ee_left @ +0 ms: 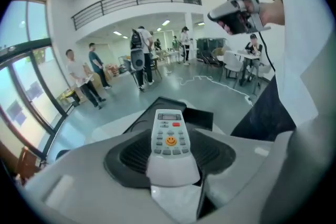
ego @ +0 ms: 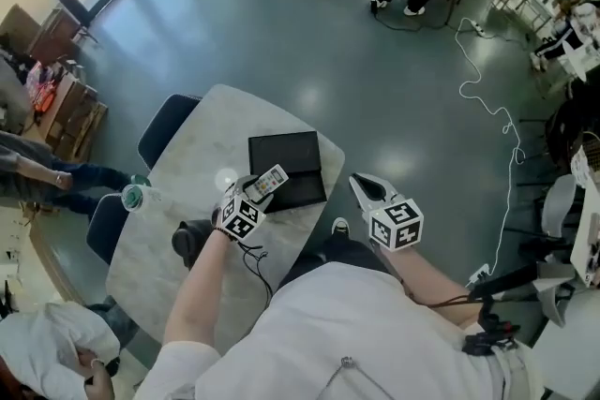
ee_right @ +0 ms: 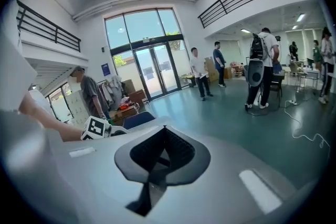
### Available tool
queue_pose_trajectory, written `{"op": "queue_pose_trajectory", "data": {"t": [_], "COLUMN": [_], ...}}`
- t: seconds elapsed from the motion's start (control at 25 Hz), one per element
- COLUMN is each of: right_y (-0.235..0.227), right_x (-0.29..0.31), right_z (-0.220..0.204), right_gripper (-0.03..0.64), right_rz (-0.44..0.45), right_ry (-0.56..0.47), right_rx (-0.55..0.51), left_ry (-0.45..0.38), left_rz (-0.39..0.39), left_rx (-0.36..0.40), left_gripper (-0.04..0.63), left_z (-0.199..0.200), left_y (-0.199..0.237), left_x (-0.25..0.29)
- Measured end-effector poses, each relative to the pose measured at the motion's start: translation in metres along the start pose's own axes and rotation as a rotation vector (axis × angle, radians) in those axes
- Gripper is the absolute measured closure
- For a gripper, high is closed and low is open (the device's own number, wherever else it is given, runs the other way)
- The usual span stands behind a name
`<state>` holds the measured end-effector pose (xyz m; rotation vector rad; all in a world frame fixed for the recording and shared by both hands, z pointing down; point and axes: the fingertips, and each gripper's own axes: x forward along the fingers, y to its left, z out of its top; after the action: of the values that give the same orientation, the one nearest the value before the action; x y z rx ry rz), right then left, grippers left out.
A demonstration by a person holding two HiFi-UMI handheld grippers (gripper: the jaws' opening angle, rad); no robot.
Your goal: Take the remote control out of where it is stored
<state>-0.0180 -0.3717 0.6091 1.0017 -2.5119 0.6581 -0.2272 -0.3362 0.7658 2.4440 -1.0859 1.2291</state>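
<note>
Left gripper (ego: 255, 192): white moulded shell, ribbed black pads (ee_left: 134, 157) clamped on the lower end of the remote control (ee_left: 169, 134), which juts forward from the jaws. Remote: slim white plastic bar with a small grey display, one red button, rows of grey buttons and a yellow smiley face. It is held in the air over the pale marbled table (ego: 187, 169), by the left edge of the flat black rectangular case (ego: 291, 162). Right gripper (ee_right: 163, 139): off the table's right side, ribbed pads pressed together, nothing between them.
</note>
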Motion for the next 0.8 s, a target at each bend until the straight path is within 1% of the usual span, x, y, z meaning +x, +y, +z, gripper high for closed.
{"op": "queue_pose_trajectory", "data": {"t": [0.08,0.16,0.28,0.36,0.44,0.6,0.72,0.8], "right_y": [0.018,0.035,0.064,0.085,0.108,0.153,0.181,0.197], "right_x": [0.016,0.030,0.048,0.055,0.061,0.067,0.075,0.080], "right_z": [0.014,0.026,0.045,0.058,0.071,0.092,0.094,0.092], "right_gripper": [0.589,0.589,0.589,0.589,0.589,0.589,0.589,0.589], "right_rz": [0.055,0.107,0.189,0.243,0.302,0.425,0.499,0.529], "right_ry": [-0.014,-0.028,-0.052,-0.073,-0.097,-0.139,-0.152,-0.152], "right_rx": [-0.035,-0.070,-0.114,-0.141,-0.175,-0.238,-0.265,-0.268], "left_ry": [-0.102,-0.228,-0.452,-0.590,-0.676,-0.766,-0.814,-0.833], "left_rz": [0.072,0.138,0.221,0.285,0.370,0.532,0.616,0.647], "left_rx": [-0.096,-0.222,-0.411,-0.493,-0.539,-0.574,-0.603,-0.623], "left_gripper": [0.357,0.357,0.357,0.358,0.357,0.357,0.357,0.357], "left_z": [0.013,0.028,0.055,0.070,0.077,0.076,0.068,0.059], "left_y": [0.012,0.022,0.033,0.037,0.038,0.033,0.027,0.021], "left_x": [-0.031,-0.067,-0.129,-0.172,-0.209,-0.263,-0.287,-0.299]}}
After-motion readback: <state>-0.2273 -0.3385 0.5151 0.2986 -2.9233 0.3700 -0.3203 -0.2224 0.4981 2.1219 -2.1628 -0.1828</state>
